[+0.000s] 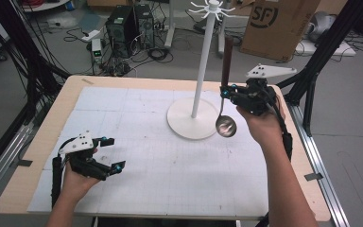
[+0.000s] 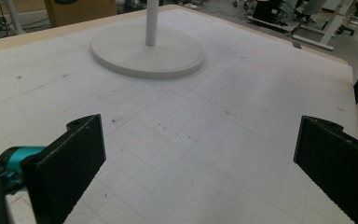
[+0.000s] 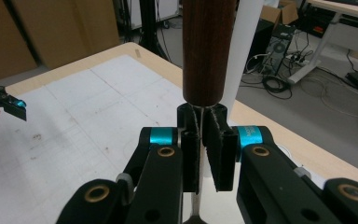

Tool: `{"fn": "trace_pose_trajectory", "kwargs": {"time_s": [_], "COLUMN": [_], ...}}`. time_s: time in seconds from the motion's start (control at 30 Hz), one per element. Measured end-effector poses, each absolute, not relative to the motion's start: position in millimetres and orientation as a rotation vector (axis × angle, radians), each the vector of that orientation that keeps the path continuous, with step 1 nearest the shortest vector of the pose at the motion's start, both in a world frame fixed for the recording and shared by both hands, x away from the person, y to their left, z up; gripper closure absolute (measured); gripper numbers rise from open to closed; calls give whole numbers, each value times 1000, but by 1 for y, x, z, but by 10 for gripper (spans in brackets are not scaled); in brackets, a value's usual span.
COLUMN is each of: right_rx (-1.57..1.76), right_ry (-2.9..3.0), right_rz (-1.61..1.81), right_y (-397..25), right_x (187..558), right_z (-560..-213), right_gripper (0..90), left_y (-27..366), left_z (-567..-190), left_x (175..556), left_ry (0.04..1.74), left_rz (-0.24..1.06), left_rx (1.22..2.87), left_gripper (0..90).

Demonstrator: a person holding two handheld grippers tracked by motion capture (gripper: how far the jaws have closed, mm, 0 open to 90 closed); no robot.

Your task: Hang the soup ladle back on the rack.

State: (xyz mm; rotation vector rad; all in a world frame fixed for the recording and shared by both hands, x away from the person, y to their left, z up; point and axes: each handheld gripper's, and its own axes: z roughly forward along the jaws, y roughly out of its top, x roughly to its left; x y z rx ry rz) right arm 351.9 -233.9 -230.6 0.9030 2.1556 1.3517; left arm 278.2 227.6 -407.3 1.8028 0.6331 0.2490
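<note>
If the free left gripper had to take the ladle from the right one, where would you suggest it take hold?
Probably the dark wooden handle of the ladle, approached from the left side, jaws level. The ladle hangs upright with its bowl down; the right gripper pinches the thin metal stem just below the wood, leaving the handle bare. The left gripper is open.

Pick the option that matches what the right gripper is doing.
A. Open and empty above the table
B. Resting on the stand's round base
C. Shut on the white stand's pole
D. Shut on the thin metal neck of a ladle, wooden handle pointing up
D: the right gripper is clamped on the ladle just below its dark wooden handle, bowl hanging down beside the white stand.
</note>
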Motion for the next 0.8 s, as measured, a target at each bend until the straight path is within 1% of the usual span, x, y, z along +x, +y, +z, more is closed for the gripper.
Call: {"fn": "trace_pose_trajectory", "kwargs": {"time_s": [0.43, 0.8], "right_rx": [898, 937], "right_ry": [2209, 2214], "right_rz": [1254, 1192], "right_y": [-226, -222], "right_x": [375, 391], "right_z": [-200, -189], "right_gripper": [847, 846], "left_y": [229, 230], "left_z": [-408, -409], "left_x": [279, 279], "left_ry": [635, 642], "left_rz": [248, 250], "left_rx": [1803, 1803], "left_gripper": [26, 26]}}
